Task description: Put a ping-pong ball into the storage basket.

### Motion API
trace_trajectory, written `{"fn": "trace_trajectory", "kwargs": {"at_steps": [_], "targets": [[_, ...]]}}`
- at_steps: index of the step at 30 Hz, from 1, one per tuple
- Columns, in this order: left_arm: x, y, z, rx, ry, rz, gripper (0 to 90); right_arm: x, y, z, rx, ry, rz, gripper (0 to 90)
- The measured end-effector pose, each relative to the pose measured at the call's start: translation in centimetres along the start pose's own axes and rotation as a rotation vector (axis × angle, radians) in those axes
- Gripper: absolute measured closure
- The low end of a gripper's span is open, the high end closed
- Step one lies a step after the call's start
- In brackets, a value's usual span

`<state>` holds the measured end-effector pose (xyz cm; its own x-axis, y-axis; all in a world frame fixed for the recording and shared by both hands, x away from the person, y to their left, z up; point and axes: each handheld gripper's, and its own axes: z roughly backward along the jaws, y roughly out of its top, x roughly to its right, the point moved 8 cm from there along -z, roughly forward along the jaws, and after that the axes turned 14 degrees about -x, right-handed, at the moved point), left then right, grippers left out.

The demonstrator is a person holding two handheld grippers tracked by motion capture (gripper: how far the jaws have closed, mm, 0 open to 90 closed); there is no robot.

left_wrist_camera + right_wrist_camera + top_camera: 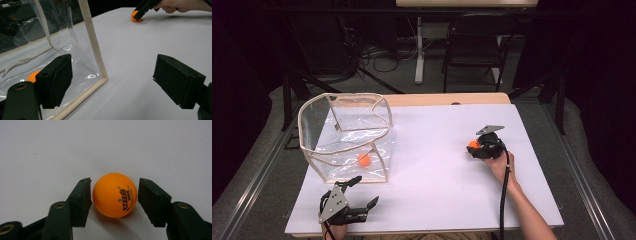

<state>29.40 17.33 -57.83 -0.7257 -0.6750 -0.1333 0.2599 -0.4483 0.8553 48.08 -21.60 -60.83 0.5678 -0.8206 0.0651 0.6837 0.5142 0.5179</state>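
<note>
High view: clear bag (346, 135) stands open at the table's (437, 200) left, one orange ball (364, 159) already inside it on the floor. Right gripper (475, 145) is well right of the bag, tips down on a second orange ball (473, 144) lying on the white top. Left gripper (362, 191) hovers just in front of the bag's near edge, jaws spread, nothing between them. Left gripper view: its pads (56, 80) are wide apart, bag's cloth-trimmed corner (93, 45) just ahead; the far ball (136, 15) sits under the other gripper's tip, well beyond the bag. Right gripper view: the ball (115, 194) sits centred between the jaws; left pad (82, 200) looks at or nearly on the ball, right pad shows a thin sliver of gap, so not clamped yet as far as I can tell. Judgement: step is the pinch. Keep the jaws level across the ball's widest part, close gently so it doesn't squirt forward, confirm both pads bite before lifting, then carry it over the bag's open rim, not into the side wall.
</note>
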Motion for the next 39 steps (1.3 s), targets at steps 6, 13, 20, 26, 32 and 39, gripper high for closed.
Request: {"fn": "trace_trajectory", "kwargs": {"at_steps": [6, 13, 20, 26, 32, 39], "targets": [[0.1, 0.0, -0.2, -0.006, -0.006, -0.004, 15.7, 0.2, -0.1, -0.1, -0.008, -0.002, 0.002, 50.1], [0.1, 0.0, 0.0, -0.004, 0.000, -0.008, 15.7, 0.0, -0.1, 0.2, -0.014, -0.002, 0.010, 50.5], [0.1, 0.0, 0.0, -0.004, -0.003, -0.006, 15.7, -0.2, 0.3, 1.4, 0.002, -0.011, 0.024, 50.5], [0.0, 0.0, 0.0, -0.005, -0.001, -0.006, 15.7, -0.7, 0.4, 2.2, -0.002, -0.017, 0.046, 50.5], [0.0, 0.0, 0.1, -0.002, 0.001, -0.006, 15.7, -1.1, 0.5, 2.7, -0.001, -0.010, 0.058, 50.5], [0.1, 0.1, -0.1, -0.003, -0.004, -0.009, 15.7, -1.3, 0.8, 3.7, 0.014, -0.011, 0.071, 50.5]]}}
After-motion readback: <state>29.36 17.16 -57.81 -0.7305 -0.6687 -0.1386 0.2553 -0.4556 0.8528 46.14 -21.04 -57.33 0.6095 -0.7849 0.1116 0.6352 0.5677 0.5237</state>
